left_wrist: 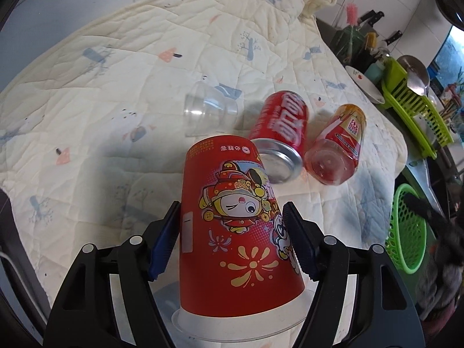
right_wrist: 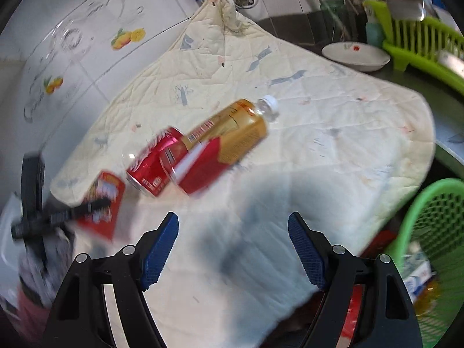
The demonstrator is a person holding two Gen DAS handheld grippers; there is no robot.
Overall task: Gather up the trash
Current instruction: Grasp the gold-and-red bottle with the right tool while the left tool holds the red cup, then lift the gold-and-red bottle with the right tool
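Note:
My left gripper (left_wrist: pixel 231 207) is shut on a red paper cup (left_wrist: pixel 232 261) with cartoon prints, its blue pads (left_wrist: pixel 163 243) pressing both sides, and the white rim points toward the camera. Beyond it on the quilted cloth (left_wrist: pixel 116 87) lie a clear plastic cup (left_wrist: pixel 208 110), a red can (left_wrist: pixel 279 127) and a bottle with a gold and red label (left_wrist: pixel 339 145). In the right wrist view my right gripper (right_wrist: pixel 233 217) is open over bare cloth with nothing between its fingers. The can (right_wrist: pixel 153 163) and bottle (right_wrist: pixel 223 145) lie ahead of it, the held cup (right_wrist: pixel 105 203) blurred at far left.
A green mesh basket (right_wrist: pixel 435 226) stands off the cloth's right edge with a carton and other trash inside; it also shows as the green basket (left_wrist: pixel 406 232). A green dish rack (right_wrist: pixel 420 46), a white dish (right_wrist: pixel 355 55) and utensils crowd the far right. A tiled wall rises behind.

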